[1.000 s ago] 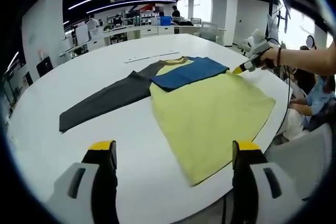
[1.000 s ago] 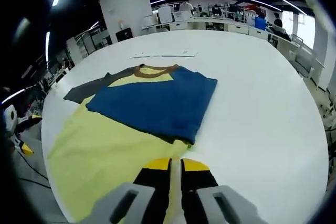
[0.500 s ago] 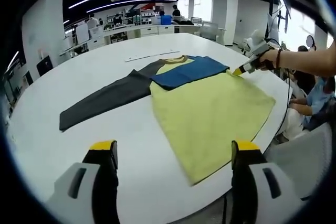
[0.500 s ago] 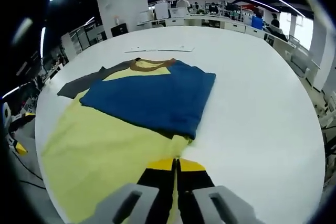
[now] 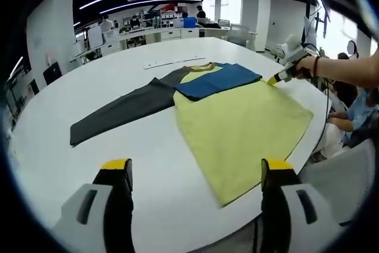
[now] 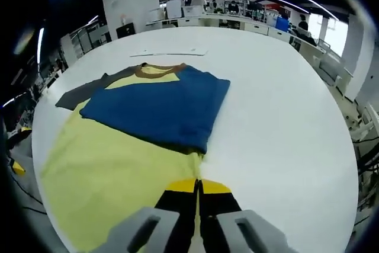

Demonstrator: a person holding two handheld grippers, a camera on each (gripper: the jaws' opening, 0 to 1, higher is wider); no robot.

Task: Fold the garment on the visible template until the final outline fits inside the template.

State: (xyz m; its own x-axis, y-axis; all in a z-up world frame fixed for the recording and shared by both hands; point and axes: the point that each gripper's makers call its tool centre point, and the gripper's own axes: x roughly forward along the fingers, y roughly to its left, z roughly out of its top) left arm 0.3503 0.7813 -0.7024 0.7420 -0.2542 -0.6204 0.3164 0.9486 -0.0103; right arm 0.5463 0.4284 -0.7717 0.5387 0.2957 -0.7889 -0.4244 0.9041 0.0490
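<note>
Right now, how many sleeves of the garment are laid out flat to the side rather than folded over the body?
1: the dark grey sleeve stretches out across the white table; the blue sleeve lies folded over the yellow body.

Your yellow-tipped left gripper (image 5: 196,173) hangs with jaws spread wide; your yellow-tipped right gripper (image 6: 198,186), held in your outstretched hand (image 5: 305,66) at far right, is pressed closed.

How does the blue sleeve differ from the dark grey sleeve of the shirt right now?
The blue sleeve is folded over the yellow body; the dark grey sleeve lies stretched out flat on the white table. So the blue one looks short and broad, the grey one long and narrow. Both join at the brown collar.
</note>
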